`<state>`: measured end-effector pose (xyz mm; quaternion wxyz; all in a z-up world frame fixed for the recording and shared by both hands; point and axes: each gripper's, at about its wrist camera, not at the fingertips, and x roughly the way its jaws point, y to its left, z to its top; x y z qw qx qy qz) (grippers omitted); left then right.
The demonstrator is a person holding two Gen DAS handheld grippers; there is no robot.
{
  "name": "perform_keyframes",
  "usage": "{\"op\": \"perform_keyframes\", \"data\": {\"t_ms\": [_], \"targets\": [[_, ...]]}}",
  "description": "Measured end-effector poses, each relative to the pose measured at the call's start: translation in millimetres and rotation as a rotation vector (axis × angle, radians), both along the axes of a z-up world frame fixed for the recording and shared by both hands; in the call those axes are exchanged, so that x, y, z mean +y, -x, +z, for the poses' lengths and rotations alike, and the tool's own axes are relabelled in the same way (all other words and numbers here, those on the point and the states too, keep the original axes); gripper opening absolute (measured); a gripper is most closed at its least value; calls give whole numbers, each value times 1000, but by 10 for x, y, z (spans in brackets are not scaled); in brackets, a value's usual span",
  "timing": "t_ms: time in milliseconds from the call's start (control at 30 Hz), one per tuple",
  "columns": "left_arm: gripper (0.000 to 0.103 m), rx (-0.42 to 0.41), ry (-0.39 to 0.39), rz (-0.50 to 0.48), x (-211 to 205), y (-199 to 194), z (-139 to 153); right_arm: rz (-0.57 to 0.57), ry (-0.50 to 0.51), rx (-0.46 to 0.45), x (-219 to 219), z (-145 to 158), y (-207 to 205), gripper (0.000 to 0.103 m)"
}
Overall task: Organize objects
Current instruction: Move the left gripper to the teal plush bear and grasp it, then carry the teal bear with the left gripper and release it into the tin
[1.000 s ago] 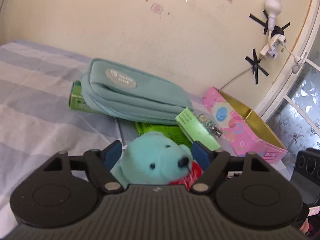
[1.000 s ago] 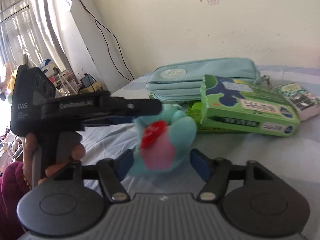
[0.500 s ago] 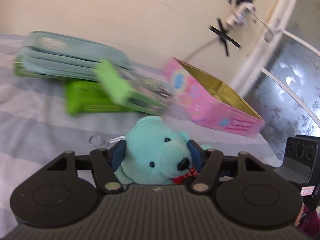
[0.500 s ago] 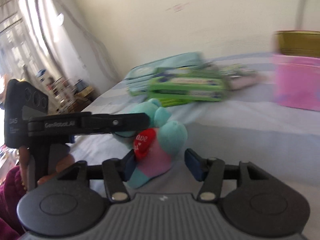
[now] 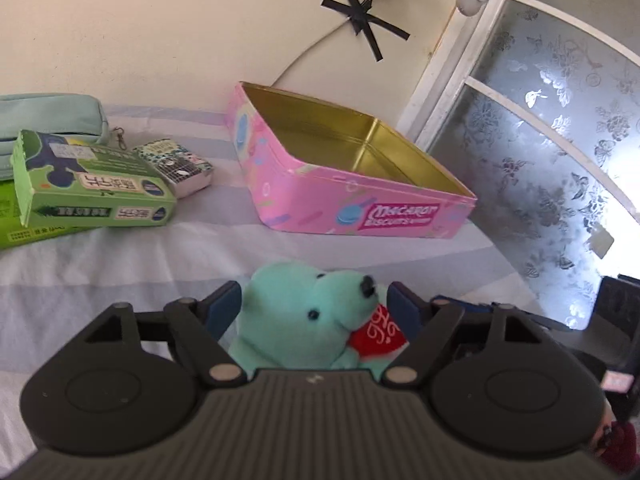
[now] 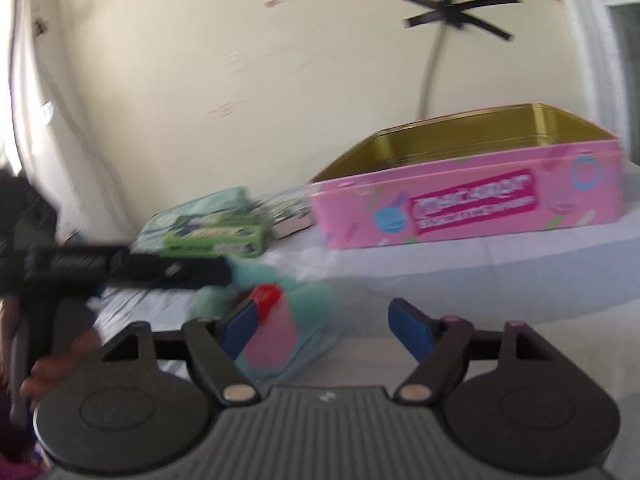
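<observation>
A teal teddy bear [image 5: 304,312] with a red heart sits between the fingers of my left gripper [image 5: 314,308]. Both blue pads touch its head while the jaws are opening. In the blurred right wrist view the bear [image 6: 280,332] hangs low over the bed under the left gripper [image 6: 216,276], which reaches in from the left. My right gripper [image 6: 324,324] is opening too. Its left pad [image 6: 240,324] lies against the bear's body and its right pad stands well clear. An empty pink biscuit tin [image 5: 360,216] [image 6: 480,208] lies open just beyond the bear.
A green carton [image 5: 96,192] leans on a flat green box, with a teal pouch [image 5: 48,112] behind and a small patterned box [image 5: 180,164] beside it. The striped bed sheet [image 5: 120,264] meets the wall at the back. A frosted window [image 5: 540,140] stands at the right.
Both grippers have swung right with the bear, from the pouch and cartons to in front of the pink tin. Both pairs of jaws stand wider than half a second ago.
</observation>
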<state>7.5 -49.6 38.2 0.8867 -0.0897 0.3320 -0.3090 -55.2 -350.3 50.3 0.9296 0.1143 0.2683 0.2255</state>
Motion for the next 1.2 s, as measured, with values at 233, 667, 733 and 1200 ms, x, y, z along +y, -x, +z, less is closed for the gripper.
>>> {"op": "perform_keyframes", "data": {"t_ms": [233, 667, 733, 1200], "targets": [[76, 106, 23, -44, 56, -132, -140, 114, 42, 56, 438, -80, -72, 84], [74, -272, -11, -45, -614, -492, 675, -14, 134, -239, 394, 451, -496, 60], [74, -287, -34, -1, -776, -731, 666, -37, 152, -246, 401, 463, -737, 60], [79, -173, -92, 147, -1076, -1302, 441, -37, 62, -233, 311, 303, -1383, 82]]}}
